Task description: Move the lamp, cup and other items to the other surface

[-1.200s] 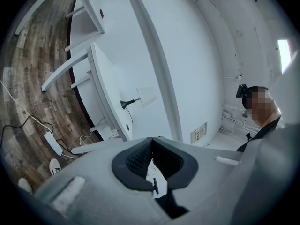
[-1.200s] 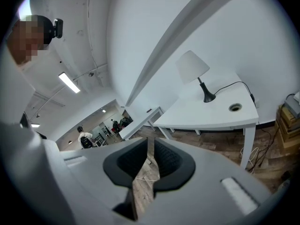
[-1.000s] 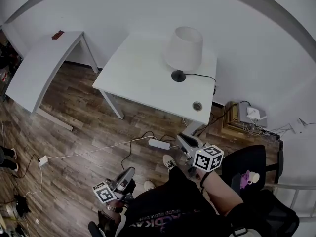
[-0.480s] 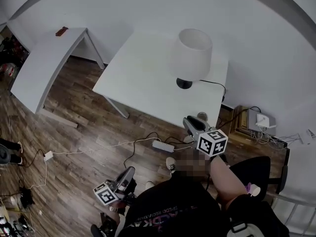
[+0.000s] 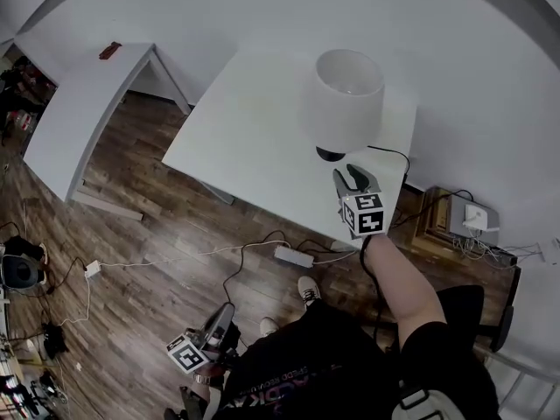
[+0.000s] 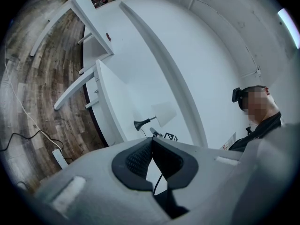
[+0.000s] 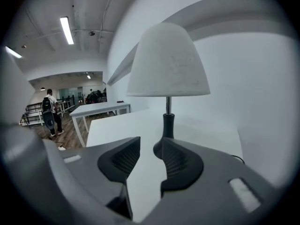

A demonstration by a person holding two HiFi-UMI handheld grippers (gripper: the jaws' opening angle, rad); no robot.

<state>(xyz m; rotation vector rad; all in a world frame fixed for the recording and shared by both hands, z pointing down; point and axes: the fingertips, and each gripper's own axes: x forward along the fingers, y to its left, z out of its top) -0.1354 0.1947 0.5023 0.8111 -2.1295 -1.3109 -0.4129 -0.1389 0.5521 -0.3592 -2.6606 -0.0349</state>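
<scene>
Right gripper (image 5: 350, 175) has swung up from beside us to the lamp (image 5: 348, 94) on the tabletop (image 5: 245, 138). Its jaws have just been opening, with nothing between them yet and the lamp just ahead. We reckon the grasp is next. Left gripper (image 5: 223, 315) hangs low, jaws closed and empty.

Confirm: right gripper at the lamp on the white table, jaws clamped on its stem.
Not clamped: the right gripper view shows the right gripper at the lamp on the white table, jaws having just opened, apart and empty, short of its stem.
</scene>
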